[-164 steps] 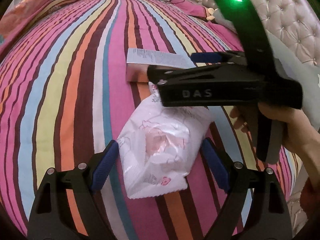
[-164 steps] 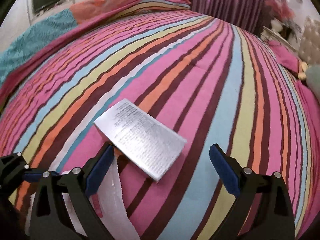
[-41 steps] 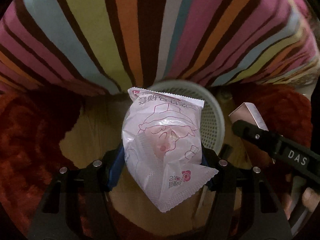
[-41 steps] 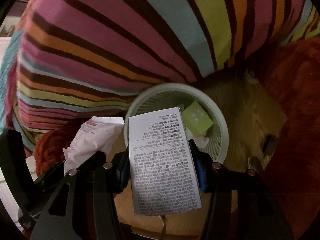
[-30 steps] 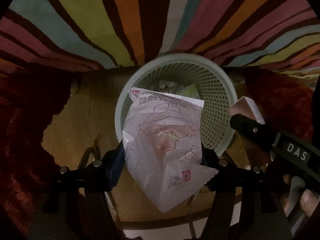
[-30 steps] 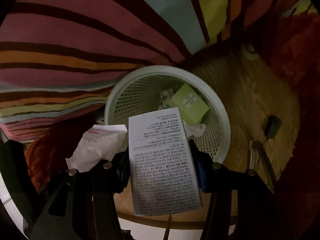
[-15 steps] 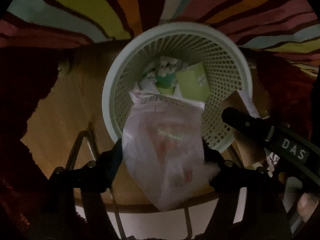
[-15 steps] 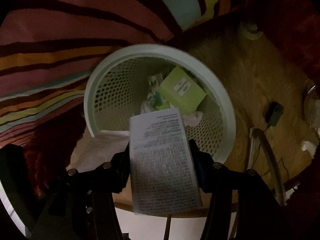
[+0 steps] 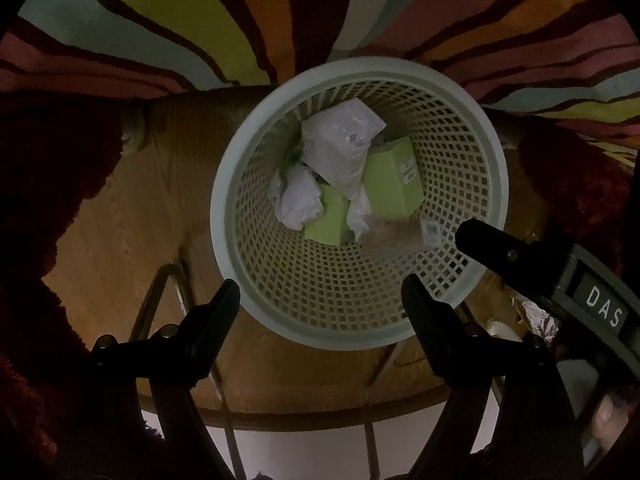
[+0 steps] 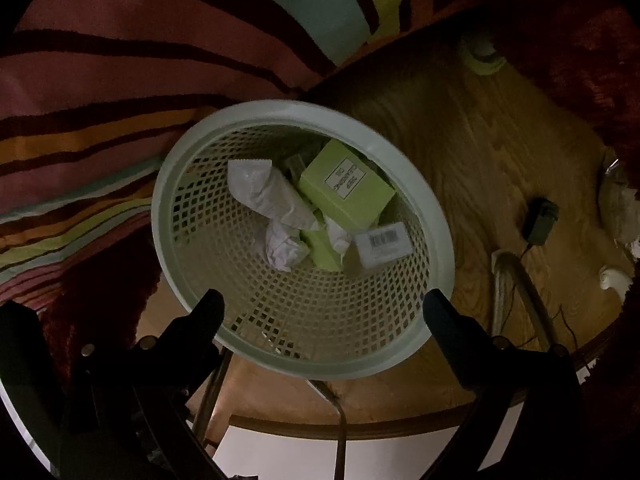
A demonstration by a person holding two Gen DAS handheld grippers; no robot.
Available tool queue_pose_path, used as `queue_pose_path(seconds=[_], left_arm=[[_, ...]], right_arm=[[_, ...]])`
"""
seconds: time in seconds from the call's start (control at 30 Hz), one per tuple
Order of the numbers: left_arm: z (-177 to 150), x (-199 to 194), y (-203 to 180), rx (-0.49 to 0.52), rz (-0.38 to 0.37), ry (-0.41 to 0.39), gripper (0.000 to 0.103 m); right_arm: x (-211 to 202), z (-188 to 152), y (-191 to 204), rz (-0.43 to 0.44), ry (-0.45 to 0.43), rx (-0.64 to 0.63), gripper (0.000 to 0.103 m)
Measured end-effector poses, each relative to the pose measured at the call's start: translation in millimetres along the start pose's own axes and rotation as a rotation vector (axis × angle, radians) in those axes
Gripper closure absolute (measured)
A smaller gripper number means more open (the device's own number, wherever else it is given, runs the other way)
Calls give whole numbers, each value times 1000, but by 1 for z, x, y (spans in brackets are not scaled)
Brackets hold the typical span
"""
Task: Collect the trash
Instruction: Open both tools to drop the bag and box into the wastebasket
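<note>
Trash is lying at the bottom of the pale mesh wastebasket [image 9: 224,184], which is filling the centre of the left wrist view. The white plastic wrapper [image 9: 340,144] is resting on top of the heap, upper middle of the frame, leaning on a green carton [image 9: 394,184] with a crumpled paper ball [image 9: 298,200] just left of it. The left gripper [image 9: 320,292] is hanging over the basket's near rim at the bottom of the frame, its jaws having just been opening and now standing apart with nothing between them. The right gripper [image 9: 520,256] is reaching in from the right edge. In the right wrist view, the right gripper [image 10: 320,308] is likewise gaping wide, having just been opening, empty, above the near rim. The printed grey box [image 10: 382,244] is lying right of centre inside the basket, touching the green carton. Judging by looks, the wrapper is feather-light, soft and slippery, best pinched at a crimped end; the box looks light but crushable, so its flat faces are offering the safest hold.
</note>
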State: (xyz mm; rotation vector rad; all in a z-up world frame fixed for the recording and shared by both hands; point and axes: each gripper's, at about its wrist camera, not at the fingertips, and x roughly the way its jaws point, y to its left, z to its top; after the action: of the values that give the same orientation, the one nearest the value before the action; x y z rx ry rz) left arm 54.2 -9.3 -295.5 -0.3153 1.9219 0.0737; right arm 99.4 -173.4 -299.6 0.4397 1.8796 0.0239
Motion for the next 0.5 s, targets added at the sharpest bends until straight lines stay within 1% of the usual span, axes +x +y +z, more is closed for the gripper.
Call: queue_pose_path(seconds=[0.23, 0.4, 0.5], left_arm=[[-6, -19, 2, -10, -8, -75, 22], [-11, -43, 3, -3, -21, -169, 22], [-16, -59, 5, 5, -33, -227, 22]], right_arm=[[-14, -5, 6, -11, -47, -28, 8], [-36, -12, 20, -39, -134, -107, 8], [-54, -18, 26, -47, -209, -146, 8]])
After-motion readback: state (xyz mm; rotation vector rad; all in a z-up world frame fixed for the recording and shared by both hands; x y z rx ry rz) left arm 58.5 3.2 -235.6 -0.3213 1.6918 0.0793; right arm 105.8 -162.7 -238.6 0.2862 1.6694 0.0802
